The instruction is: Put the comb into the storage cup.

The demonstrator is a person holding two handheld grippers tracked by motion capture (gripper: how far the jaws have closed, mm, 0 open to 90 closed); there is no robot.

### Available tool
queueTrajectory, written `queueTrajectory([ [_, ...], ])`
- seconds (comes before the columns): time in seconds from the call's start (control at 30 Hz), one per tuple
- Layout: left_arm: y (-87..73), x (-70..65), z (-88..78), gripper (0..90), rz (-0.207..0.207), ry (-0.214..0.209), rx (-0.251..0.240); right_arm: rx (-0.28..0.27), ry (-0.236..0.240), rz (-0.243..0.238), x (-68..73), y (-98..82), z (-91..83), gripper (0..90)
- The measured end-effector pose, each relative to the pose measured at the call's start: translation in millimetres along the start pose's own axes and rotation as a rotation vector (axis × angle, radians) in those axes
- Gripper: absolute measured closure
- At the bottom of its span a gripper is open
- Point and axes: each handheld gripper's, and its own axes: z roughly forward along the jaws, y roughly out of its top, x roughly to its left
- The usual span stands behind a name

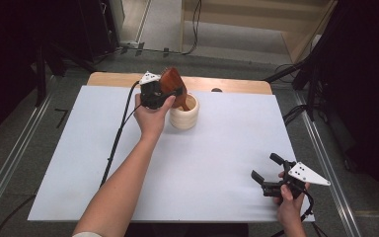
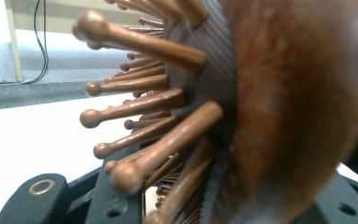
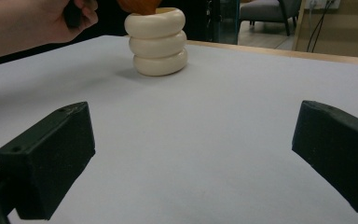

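Two hand-held grippers are in your hands. Your left hand-held gripper (image 1: 164, 95) clamps a wooden hairbrush (image 1: 172, 85) over the cream holder (image 1: 184, 116). Your right hand-held gripper (image 1: 266, 170) rests wide open on the worktop (image 1: 217, 158).

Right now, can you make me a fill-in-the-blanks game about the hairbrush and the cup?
1. The left gripper is shut on a wooden ____.
2. The brush's handle end goes down into the cream ____.
3. The cup looks like ____ stacked rings in the right gripper view.
4. The right gripper has its jaws ____ above the white table cover.

Missing words: hairbrush; cup; three; open
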Motion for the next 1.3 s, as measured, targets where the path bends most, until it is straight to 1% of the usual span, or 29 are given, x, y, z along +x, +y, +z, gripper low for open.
queueTrajectory([
  [0.1,-0.3,1.1,0.3,58.7,-0.005,0.003,-0.001,0.000,0.000,0.000,0.0,0.0,0.0,0.0],
  [0.23,-2.6,4.0,0.8,56.6,-0.045,0.033,-0.016,0.001,-0.001,0.000,-0.2,0.0,0.0,0.0],
  [0.37,-2.8,7.2,0.1,53.7,-0.040,0.037,-0.012,0.000,-0.002,0.001,-0.2,-0.1,0.1,0.0],
  [0.47,-3.1,7.6,0.5,51.0,-0.038,0.048,-0.015,0.001,-0.002,-0.004,-0.3,0.0,0.2,0.0],
  [0.6,-1.6,10.3,-1.8,46.4,-0.045,0.031,-0.026,-0.002,-0.005,-0.003,-0.8,0.0,0.4,0.0],
  [0.63,-1.2,11.4,-2.8,43.4,-0.053,0.016,-0.027,0.001,-0.001,0.005,-0.2,-0.1,0.1,0.0],
  [0.67,-0.9,13.2,-3.7,38.3,-0.066,-0.009,-0.028,0.001,-0.002,0.005,-0.1,-0.1,0.0,0.0],
  [0.7,-0.9,14.3,-4.3,34.4,-0.068,-0.020,-0.024,0.001,-0.002,0.004,-0.2,-0.2,0.0,0.0],
  [0.73,-0.9,14.1,-4.7,32.7,-0.057,-0.012,-0.020,0.000,-0.002,0.001,-0.5,-0.1,0.1,0.0],
  [0.77,-0.9,13.6,-4.9,29.0,-0.047,-0.006,-0.017,0.000,-0.003,0.001,-0.5,-0.1,0.2,0.0],
  [0.87,-1.4,14.4,-5.2,19.8,-0.044,-0.026,-0.015,0.001,-0.004,-0.002,0.1,0.1,0.5,0.0],
  [0.93,-1.6,13.8,-4.9,12.5,-0.039,-0.022,-0.013,0.001,-0.004,-0.002,0.1,0.1,0.5,0.0],
  [0.97,-2.0,13.7,-4.9,9.1,-0.035,-0.028,-0.011,0.001,-0.004,-0.001,0.0,0.1,0.5,0.0],
  [1.03,-2.4,11.8,-5.4,0.0,-0.016,-0.017,-0.019,0.001,-0.005,-0.002,-0.1,0.1,0.4,0.0],
  [1.07,-2.5,10.7,-6.3,0.0,-0.007,-0.024,-0.027,0.001,-0.004,-0.002,0.0,0.1,0.4,0.0],
  [1.13,-2.1,9.4,-7.0,0.0,0.009,-0.023,-0.026,0.001,-0.004,-0.002,0.0,0.1,0.5,0.0],
  [1.2,-2.3,9.2,-7.3,0.0,0.017,-0.012,-0.018,0.001,-0.004,-0.002,-0.1,0.0,0.6,0.0],
  [1.3,-3.0,10.1,-8.6,0.0,0.021,-0.012,-0.018,0.001,-0.004,-0.002,0.1,0.0,0.6,0.0],
])
